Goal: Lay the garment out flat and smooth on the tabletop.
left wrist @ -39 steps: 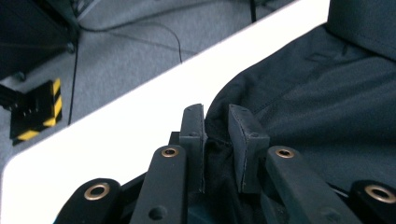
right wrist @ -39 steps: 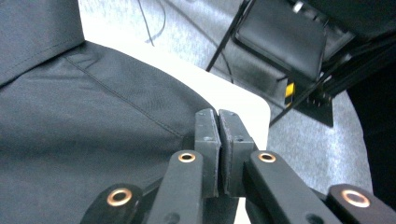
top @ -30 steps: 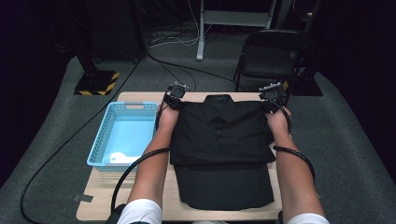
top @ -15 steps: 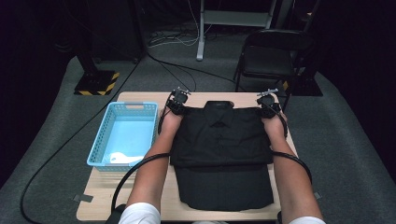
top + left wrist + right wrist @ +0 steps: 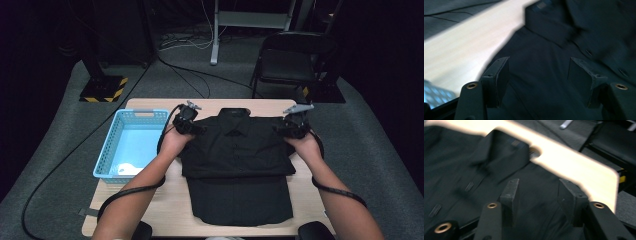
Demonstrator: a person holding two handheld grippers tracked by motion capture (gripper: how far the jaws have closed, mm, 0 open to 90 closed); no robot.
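Observation:
A black button-up shirt lies flat on the wooden table, collar at the far side, its upper part folded over the lower part. My left gripper hovers at the shirt's left shoulder. In the left gripper view its jaws stand wide apart, and the left gripper is open over the dark cloth with nothing between them. My right gripper is at the right shoulder. The right gripper is open above the shirt, with the collar just ahead.
A light blue plastic basket stands on the table's left side, beside my left forearm, with something white in its near corner. A black chair stands on the floor beyond the table. Cables trail from both grippers.
Both grippers have drawn back from the table's far edge toward the person and now sit lower, over the shirt's shoulders. The shirt lies much as before.

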